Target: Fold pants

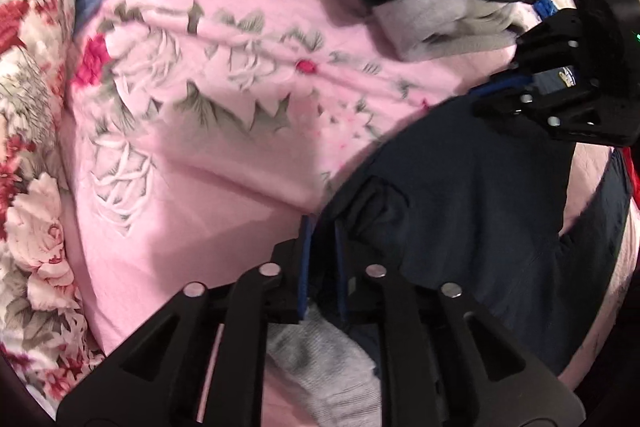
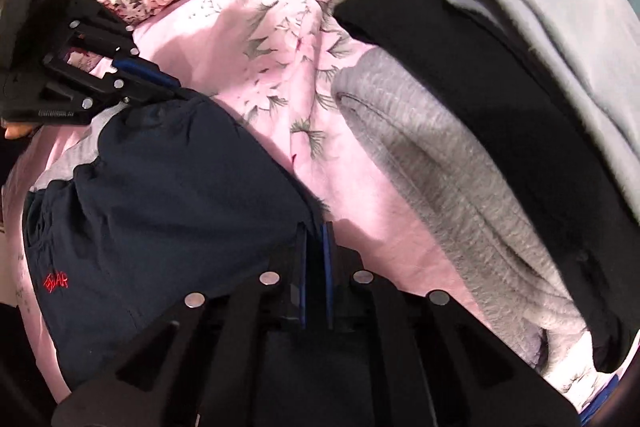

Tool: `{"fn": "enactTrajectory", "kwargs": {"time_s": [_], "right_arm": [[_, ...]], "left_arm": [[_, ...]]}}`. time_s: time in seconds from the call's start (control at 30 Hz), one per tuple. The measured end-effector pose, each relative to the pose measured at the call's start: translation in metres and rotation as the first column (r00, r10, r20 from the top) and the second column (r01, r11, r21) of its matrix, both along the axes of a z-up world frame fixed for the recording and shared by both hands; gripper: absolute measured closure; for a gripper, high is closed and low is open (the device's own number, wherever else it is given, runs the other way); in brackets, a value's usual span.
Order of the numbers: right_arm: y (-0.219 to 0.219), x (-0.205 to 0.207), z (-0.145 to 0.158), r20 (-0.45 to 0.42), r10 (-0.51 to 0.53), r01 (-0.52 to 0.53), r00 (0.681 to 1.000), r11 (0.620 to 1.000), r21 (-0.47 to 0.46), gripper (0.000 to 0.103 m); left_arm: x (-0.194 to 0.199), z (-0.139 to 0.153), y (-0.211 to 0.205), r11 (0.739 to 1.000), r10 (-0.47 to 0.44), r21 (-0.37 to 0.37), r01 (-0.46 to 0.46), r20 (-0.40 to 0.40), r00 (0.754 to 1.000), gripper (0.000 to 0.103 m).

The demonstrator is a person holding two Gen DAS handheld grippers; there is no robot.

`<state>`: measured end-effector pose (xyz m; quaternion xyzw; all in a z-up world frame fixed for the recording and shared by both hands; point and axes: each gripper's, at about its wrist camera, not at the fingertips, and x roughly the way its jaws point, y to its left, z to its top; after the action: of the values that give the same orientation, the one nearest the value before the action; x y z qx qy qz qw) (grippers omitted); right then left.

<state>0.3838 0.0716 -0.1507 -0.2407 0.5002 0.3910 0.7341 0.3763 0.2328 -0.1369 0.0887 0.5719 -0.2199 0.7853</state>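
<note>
Dark navy pants (image 1: 472,211) with a small red logo (image 2: 55,283) lie on a pink floral bedsheet (image 1: 208,155). My left gripper (image 1: 322,227) is shut on an edge of the pants at the bottom of the left wrist view; it also shows at the upper left of the right wrist view (image 2: 176,89). My right gripper (image 2: 316,231) is shut on another edge of the pants; it shows at the right of the left wrist view (image 1: 496,89). The pants (image 2: 172,187) hang stretched between the two grippers.
A stack of folded clothes, grey (image 2: 452,183), black (image 2: 500,83) and light grey (image 2: 560,27), lies to the right on the sheet (image 2: 360,195). A floral pillow (image 1: 28,107) lies at the left. A grey garment (image 1: 320,363) lies under my left gripper.
</note>
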Motion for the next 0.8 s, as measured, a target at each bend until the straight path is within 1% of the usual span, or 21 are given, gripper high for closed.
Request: {"fn": "enactTrajectory", "kwargs": {"time_s": [0.03,0.07,0.1,0.13,0.2,0.23,0.3,0.33,0.37,0.4,0.43,0.57,0.63,0.73,0.8], "right_arm": [[0.002,-0.002,0.000,0.004,0.006,-0.006,1.000,1.000,0.000,0.096],[-0.003,0.002,0.003,0.005,0.011,-0.011,1.000,1.000,-0.001,0.096],[-0.007,0.003,0.004,0.008,0.014,-0.014,1.000,1.000,-0.002,0.096],[-0.005,0.006,0.005,0.009,0.018,-0.018,1.000,1.000,-0.002,0.096],[-0.006,0.007,0.005,0.004,0.024,-0.024,1.000,1.000,0.003,0.096],[-0.008,0.008,0.005,-0.002,0.024,-0.024,1.000,1.000,0.006,0.096],[-0.018,0.007,0.003,-0.024,0.016,-0.016,1.000,1.000,0.011,0.096],[-0.020,0.009,0.002,-0.030,0.015,-0.015,0.999,1.000,0.010,0.096],[-0.020,0.009,0.000,-0.028,0.014,-0.014,1.000,1.000,0.014,0.096],[-0.019,0.009,0.000,-0.028,0.017,-0.016,0.999,1.000,0.020,0.096],[-0.020,0.010,0.002,-0.029,0.018,-0.017,0.999,1.000,0.026,0.096],[-0.034,0.010,0.014,-0.070,-0.005,0.012,0.998,0.996,0.089,0.096],[-0.043,0.006,0.024,-0.074,-0.013,0.022,0.997,0.993,0.114,0.096],[-0.051,-0.008,0.042,-0.055,-0.017,0.024,0.998,0.991,0.131,0.096],[-0.054,-0.026,0.056,-0.037,-0.003,0.008,0.999,0.991,0.136,0.096]], "left_arm": [[0.004,-0.004,0.000,1.000,-0.020,0.003,0.020,-0.034,0.999,0.083],[0.008,-0.005,-0.002,0.999,-0.048,0.013,0.049,-0.053,0.997,0.081],[0.010,-0.005,-0.004,0.997,-0.071,0.015,0.072,-0.065,0.995,0.077],[0.012,-0.005,-0.007,0.994,-0.105,0.010,0.106,-0.088,0.991,0.068],[0.016,-0.007,-0.013,0.988,-0.151,0.000,0.152,-0.115,0.982,0.058],[0.018,-0.007,-0.017,0.986,-0.163,0.012,0.166,-0.115,0.980,0.057],[0.018,-0.008,-0.025,0.981,-0.180,0.051,0.186,-0.098,0.979,0.061],[0.016,-0.008,-0.029,0.978,-0.185,0.081,0.191,-0.077,0.980,0.077],[0.015,-0.008,-0.030,0.977,-0.187,0.093,0.193,-0.065,0.980,0.083],[0.016,-0.007,-0.029,0.981,-0.175,0.074,0.181,-0.071,0.982,0.092],[0.015,-0.007,-0.028,0.983,-0.168,0.061,0.173,-0.075,0.983,0.095],[0.006,-0.001,-0.029,0.987,-0.140,0.073,0.141,-0.030,0.990,0.095],[-0.002,0.007,-0.026,0.990,-0.122,0.072,0.122,-0.008,0.992,0.096],[-0.014,0.028,-0.024,0.992,-0.107,0.069,0.104,0.036,0.994,0.096],[-0.025,0.048,-0.020,0.992,-0.109,0.073,0.104,0.070,0.992,0.096]]}}
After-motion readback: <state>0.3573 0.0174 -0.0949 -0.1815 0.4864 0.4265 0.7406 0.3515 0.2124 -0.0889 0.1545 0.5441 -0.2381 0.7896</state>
